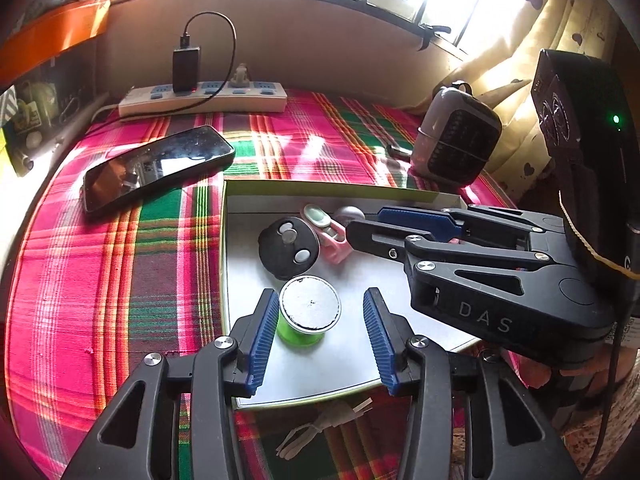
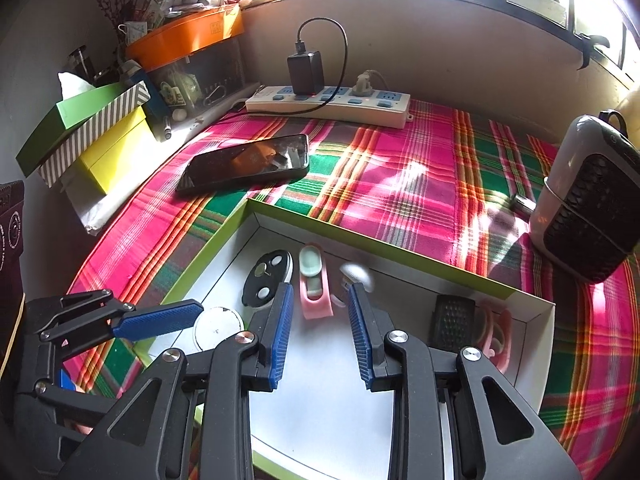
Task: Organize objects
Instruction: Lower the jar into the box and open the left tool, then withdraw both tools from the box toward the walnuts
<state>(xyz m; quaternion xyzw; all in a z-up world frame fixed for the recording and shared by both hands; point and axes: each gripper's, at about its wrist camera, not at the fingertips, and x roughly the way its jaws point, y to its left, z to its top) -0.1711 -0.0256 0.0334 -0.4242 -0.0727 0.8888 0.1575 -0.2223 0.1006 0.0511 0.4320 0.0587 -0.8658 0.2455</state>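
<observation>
A shallow green-edged box (image 1: 236, 240) with a white floor sits on a surface covered by a pink, green and orange plaid cloth (image 1: 120, 272), toward the near edge. The left hand-held gripper (image 1: 322, 340) hangs over the box's near left corner with its blue pads spread apart; a green spool with a white round top (image 1: 309, 309) stands on the box floor between them, close to the left pad, though the pads do not appear to press on it. The right hand-held gripper (image 2: 320, 332) hovers over the middle of the box, its pads parted a little and holding nothing. Beyond it, along the box's far wall, lie a black round disc with silver studs (image 2: 267, 280), a pink holder with a pale green oval (image 2: 315, 284) and a blurred grey ball (image 2: 356, 272); a black perforated piece (image 2: 452, 322) and a pink ring-shaped item (image 2: 498, 336) lie in the right corner. A dark smartphone (image 2: 246, 164) rests on the cloth beyond the box, a white power strip (image 2: 332, 102) runs along the far edge, and a small grey heater (image 2: 588, 204) stands at the right edge.
</observation>
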